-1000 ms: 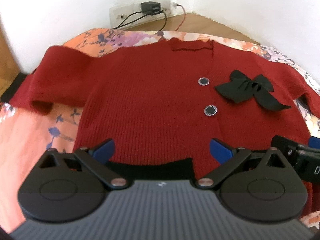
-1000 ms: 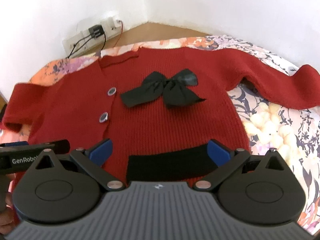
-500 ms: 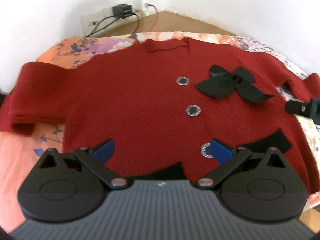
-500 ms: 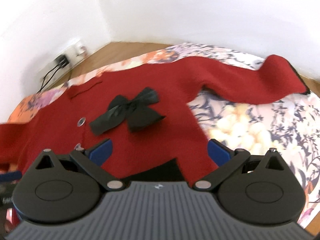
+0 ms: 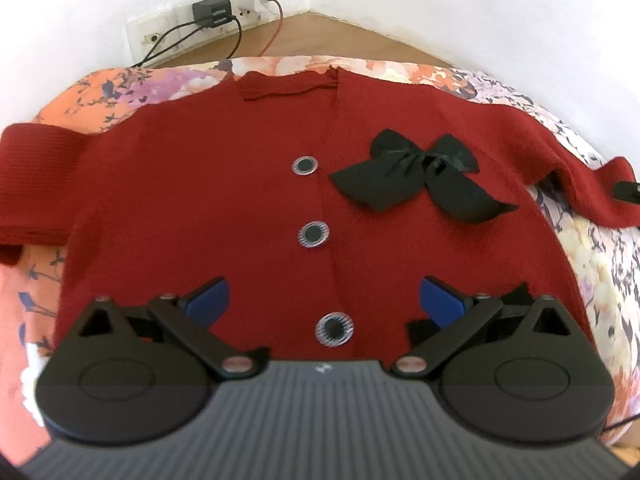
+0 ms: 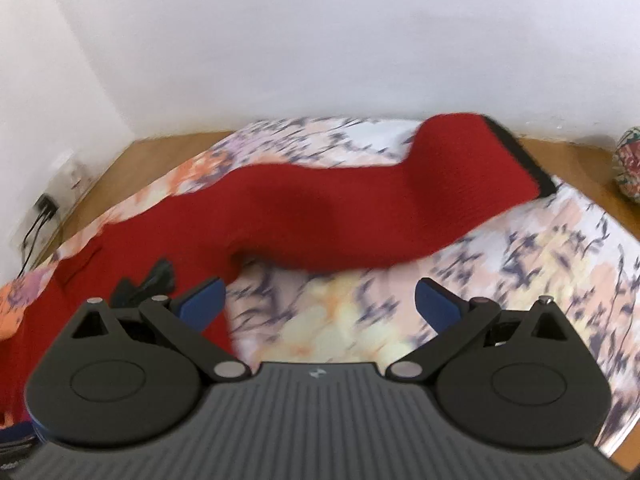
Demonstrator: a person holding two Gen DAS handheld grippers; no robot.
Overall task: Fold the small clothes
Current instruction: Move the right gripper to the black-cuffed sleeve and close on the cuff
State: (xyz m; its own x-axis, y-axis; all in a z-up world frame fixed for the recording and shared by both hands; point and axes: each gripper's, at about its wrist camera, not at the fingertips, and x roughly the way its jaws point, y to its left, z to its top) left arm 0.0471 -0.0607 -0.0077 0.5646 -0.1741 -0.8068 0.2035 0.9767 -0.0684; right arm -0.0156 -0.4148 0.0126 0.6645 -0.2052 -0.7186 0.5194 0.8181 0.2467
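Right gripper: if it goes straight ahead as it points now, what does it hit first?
Probably the cardigan's outstretched red sleeve, across the open right gripper; floral sheet lies nearer, below. Blur leaves depth unsure.

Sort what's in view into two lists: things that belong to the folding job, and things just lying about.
Part of the job:
- red cardigan, spread flat with both sleeves out
- its right sleeve
- left gripper, open
- right gripper, open

Just lying about:
- floral sheet under the cardigan
- black charger and cables at the wall sockets
- patterned object on the floor
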